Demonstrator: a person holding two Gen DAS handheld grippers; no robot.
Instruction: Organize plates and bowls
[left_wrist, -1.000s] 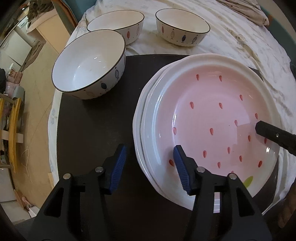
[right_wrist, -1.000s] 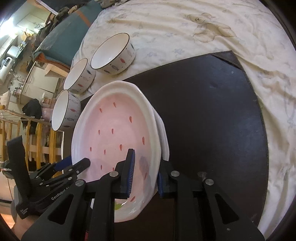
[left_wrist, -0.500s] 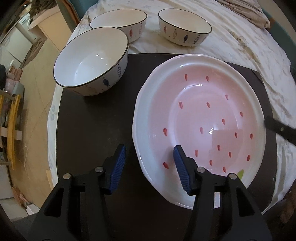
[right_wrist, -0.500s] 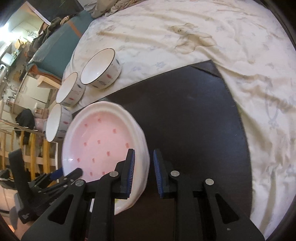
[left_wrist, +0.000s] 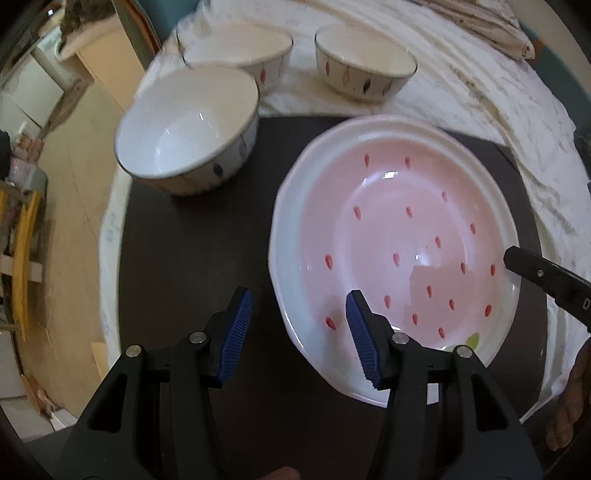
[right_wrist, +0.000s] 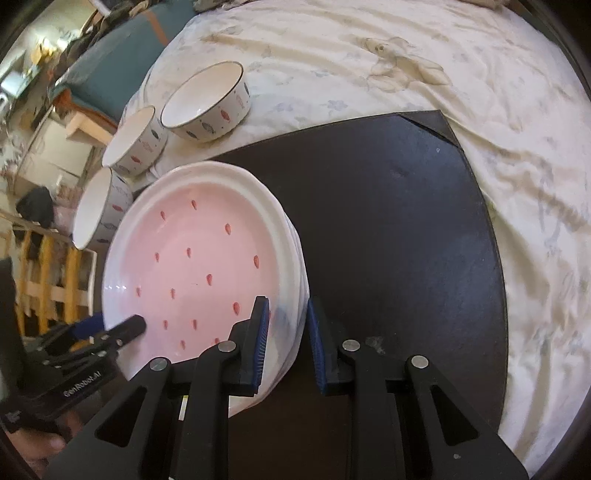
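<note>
The pink strawberry plate (right_wrist: 195, 266) lies stacked on the dark mat (right_wrist: 388, 221), so the right gripper (right_wrist: 286, 332), jaws narrowly apart astride its rim and gripping nothing, should withdraw straight upward.

A second ago the top plate (right_wrist: 192, 258) hung tilted in the right tongs (right_wrist: 287, 301), its rim pinched between the pads and its edge jutting past the plates beneath. It then came down flat, and it lay square on the stack (right_wrist: 295, 258) on the mat (right_wrist: 388, 221), so only the stepped rims showed below it. Half a second ago the right tongs had slipped off the rim and drawn back over the mat, clear of the plates. They returned and stood astride the stack's rim, one pad over the pink inside, the other outside it. Whether the pads pressed the rim could not be told.
</note>
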